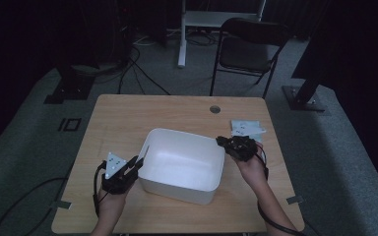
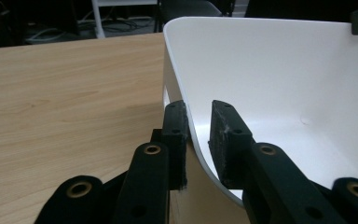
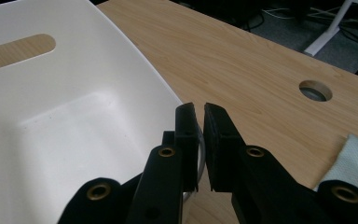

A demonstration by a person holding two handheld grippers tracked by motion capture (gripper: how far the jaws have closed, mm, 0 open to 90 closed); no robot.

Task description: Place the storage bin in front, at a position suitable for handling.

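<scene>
A white plastic tub (image 1: 182,157) stands in the middle of the wooden table (image 1: 123,113). My left gripper (image 1: 140,160) is at the tub's left rim. In the left gripper view the left gripper (image 2: 199,109) straddles the thin white wall (image 2: 270,70), one jaw outside and one inside, shut on it. My right gripper (image 1: 223,142) is at the tub's right rim. In the right gripper view the right gripper (image 3: 199,108) has its jaws nearly together, pinching the rim of the tub (image 3: 74,116). The tub looks bare inside, with a handle slot (image 3: 18,50) in its far wall.
A pale blue-green cloth (image 1: 247,129) lies on the table just behind my right hand, also at the right edge as the cloth (image 3: 354,158). A round cable hole (image 1: 215,109) sits near the table's far edge. A folding chair (image 1: 248,49) stands beyond the table.
</scene>
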